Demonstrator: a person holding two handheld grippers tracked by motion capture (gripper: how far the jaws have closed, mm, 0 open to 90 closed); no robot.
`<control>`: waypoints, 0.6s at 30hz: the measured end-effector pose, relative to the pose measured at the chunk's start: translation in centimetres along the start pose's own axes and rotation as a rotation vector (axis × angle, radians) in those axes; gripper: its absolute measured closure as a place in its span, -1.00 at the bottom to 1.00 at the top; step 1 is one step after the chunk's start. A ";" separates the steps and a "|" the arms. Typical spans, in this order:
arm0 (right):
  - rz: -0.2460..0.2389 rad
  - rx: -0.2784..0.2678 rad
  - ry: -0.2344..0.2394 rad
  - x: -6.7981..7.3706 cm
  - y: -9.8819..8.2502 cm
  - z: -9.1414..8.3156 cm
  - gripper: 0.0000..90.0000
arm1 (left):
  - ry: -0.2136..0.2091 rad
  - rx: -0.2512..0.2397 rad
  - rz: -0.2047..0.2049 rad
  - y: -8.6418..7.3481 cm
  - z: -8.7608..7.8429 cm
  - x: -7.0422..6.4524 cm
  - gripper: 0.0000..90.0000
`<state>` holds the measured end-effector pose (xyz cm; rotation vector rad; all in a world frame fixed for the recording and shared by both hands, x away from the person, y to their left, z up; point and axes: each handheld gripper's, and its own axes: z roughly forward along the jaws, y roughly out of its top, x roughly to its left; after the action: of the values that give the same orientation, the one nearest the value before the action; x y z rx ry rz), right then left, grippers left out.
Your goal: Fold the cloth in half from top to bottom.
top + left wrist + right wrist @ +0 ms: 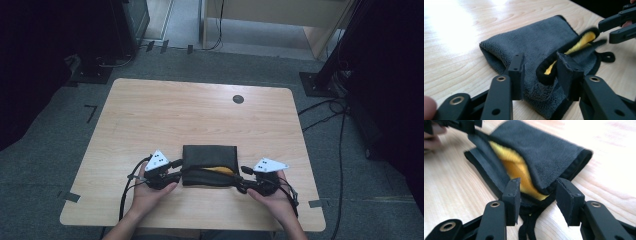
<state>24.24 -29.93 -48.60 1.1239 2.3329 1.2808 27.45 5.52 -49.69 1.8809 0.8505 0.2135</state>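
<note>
Both part-open grippers, left (172, 176) and right (243, 184), are set astride opposite ends of the folded grey-and-yellow microfibre cloth (209, 159), unclamped.

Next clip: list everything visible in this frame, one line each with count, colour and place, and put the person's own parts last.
Folded cloth: one, dark grey with black edging and a yellow inner side, near edge of the table between the grippers.
Table: one, light wood, centre of the high view.
Round cap: one, dark, far right part of the tabletop.
Floor cables: several, black, right of the table.
Left gripper: one, black, at the cloth's left end, jaws open astride its edge.
Right gripper: one, black, at the right end, jaws open.
Hands: two, holding the grippers.
</note>
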 end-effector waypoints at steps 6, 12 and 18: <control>0.021 -0.035 -0.015 -0.1 -0.1 -0.6 0.24 | -0.021 -0.001 -0.006 0.2 -0.1 0.1 0.29; -0.053 -0.005 0.022 1.4 0.0 0.6 0.19 | -0.041 0.034 0.003 0.1 0.0 0.1 0.28; 0.217 -0.064 -0.052 0.4 0.1 0.8 0.35 | -0.082 0.096 0.065 -0.3 0.5 -0.5 0.31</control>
<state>24.48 -29.10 -48.93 1.4030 2.1635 1.3699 27.18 4.85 -50.08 1.9948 0.7560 0.1369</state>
